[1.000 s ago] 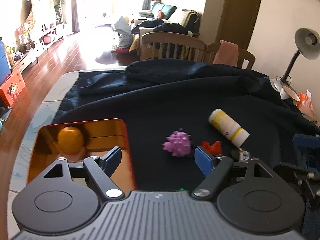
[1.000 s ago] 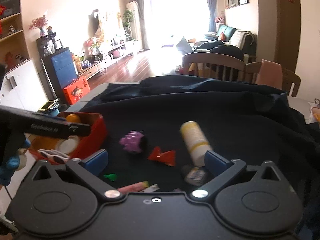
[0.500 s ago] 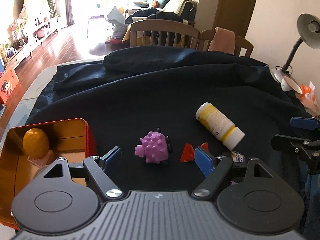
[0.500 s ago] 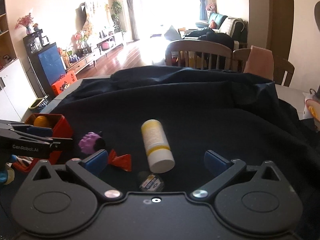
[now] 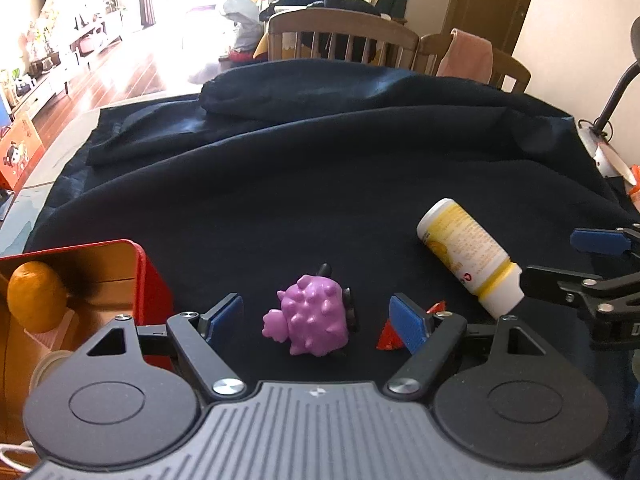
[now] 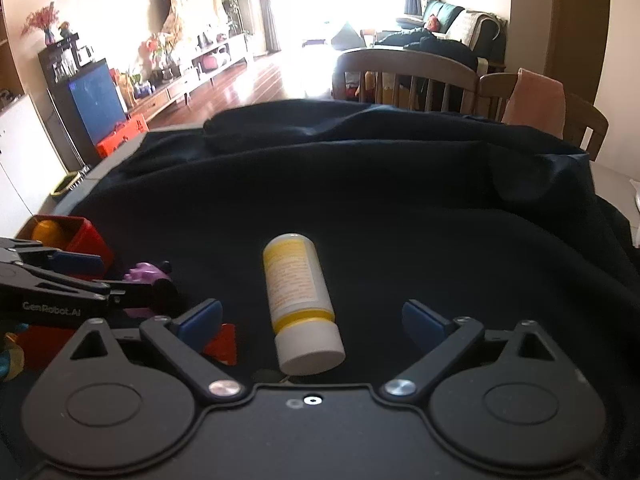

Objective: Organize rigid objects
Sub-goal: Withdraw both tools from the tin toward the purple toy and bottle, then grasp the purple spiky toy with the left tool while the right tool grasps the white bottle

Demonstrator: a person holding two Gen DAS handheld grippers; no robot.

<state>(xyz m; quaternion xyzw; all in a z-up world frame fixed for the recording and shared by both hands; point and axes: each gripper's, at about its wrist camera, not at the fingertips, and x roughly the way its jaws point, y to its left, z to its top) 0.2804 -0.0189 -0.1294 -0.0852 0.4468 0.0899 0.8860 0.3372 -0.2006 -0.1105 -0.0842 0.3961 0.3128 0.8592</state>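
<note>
A purple spiky toy [image 5: 310,326] lies on the dark cloth between the open fingers of my left gripper [image 5: 320,318]. A white and yellow bottle [image 6: 300,300] lies on its side between the open fingers of my right gripper [image 6: 312,320]; the bottle also shows in the left wrist view [image 5: 470,254]. A red wrapper [image 5: 390,330] lies beside the left gripper's right finger. A red box [image 5: 148,280] at the left holds an orange [image 5: 36,300]. Neither gripper touches anything.
The dark cloth [image 5: 320,168] covers the table, bunched in folds at the far side. Wooden chairs [image 5: 340,36] stand behind the table. A desk lamp [image 5: 612,120] stands at the right edge. The red box also shows in the right wrist view [image 6: 86,238].
My left gripper has moved right until the purple toy sits between its fingers. My right gripper has moved right and forward until the bottle sits between its fingers. Both stay open.
</note>
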